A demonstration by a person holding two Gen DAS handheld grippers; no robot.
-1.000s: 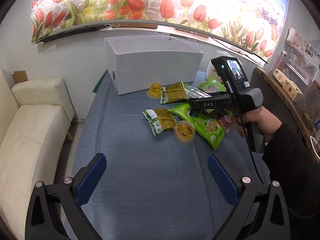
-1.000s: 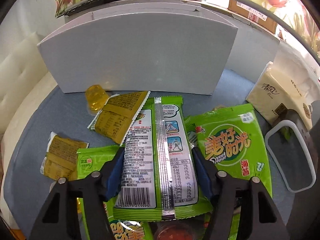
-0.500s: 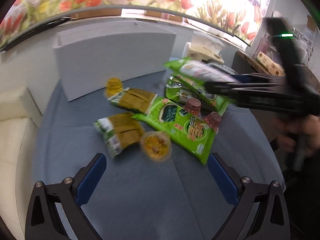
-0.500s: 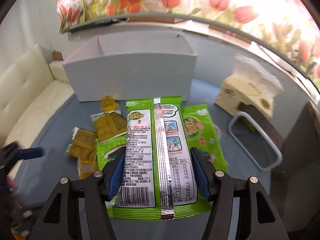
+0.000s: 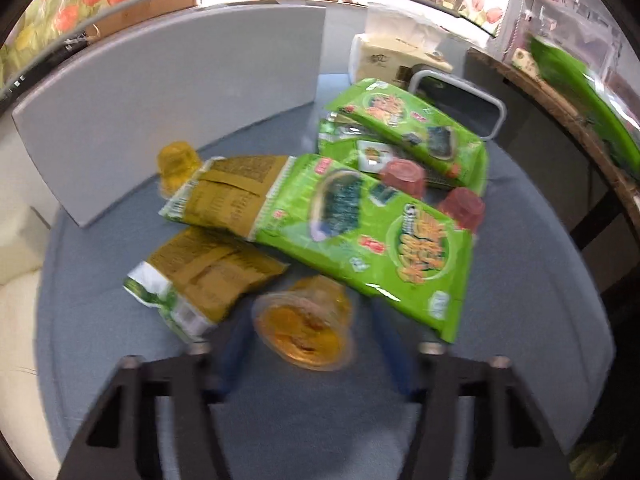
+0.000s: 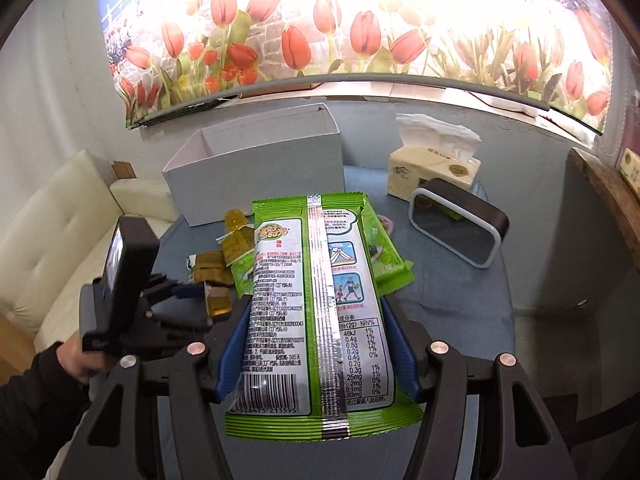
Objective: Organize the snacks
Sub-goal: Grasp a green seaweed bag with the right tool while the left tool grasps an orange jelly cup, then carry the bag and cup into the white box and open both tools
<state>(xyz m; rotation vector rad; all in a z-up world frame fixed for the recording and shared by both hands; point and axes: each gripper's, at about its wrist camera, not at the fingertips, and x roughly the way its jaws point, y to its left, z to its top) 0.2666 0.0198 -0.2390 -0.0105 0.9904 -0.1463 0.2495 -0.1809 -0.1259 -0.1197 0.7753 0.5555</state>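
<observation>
The right gripper (image 6: 320,356) is clamped on a green snack packet (image 6: 316,312), its blue pads pressing both long edges, and the packet is held up above the table with its printed back and silver seam facing up. The left gripper (image 5: 312,344) is down low over the blue table (image 5: 520,340) with an orange jelly cup (image 5: 306,322) sitting between its blue fingers (image 5: 236,344); the jaws are closing on it, though the view is too blurred there to tell whether the pads have met the cup. Seen from the right side, the left gripper (image 6: 192,292) is held by a hand (image 6: 74,360) in a dark sleeve, with the cup (image 6: 218,300) at its tip.

The rest of the snacks lie in a loose heap mid-table. Two brown packets (image 5: 208,276) sit on the left, one nearer and one further back. A long green packet (image 5: 360,236) lies across the middle, with more green packets (image 5: 404,136) behind it. Two red jelly cups (image 5: 402,176) rest upside down on and beside them. A yellow jelly cup (image 5: 178,160) stands close to the white box (image 6: 256,168), which is open-topped at the far side of the table. A tissue pack (image 6: 434,164) and a black-and-white rounded case (image 6: 456,224) sit to the right of the box.
</observation>
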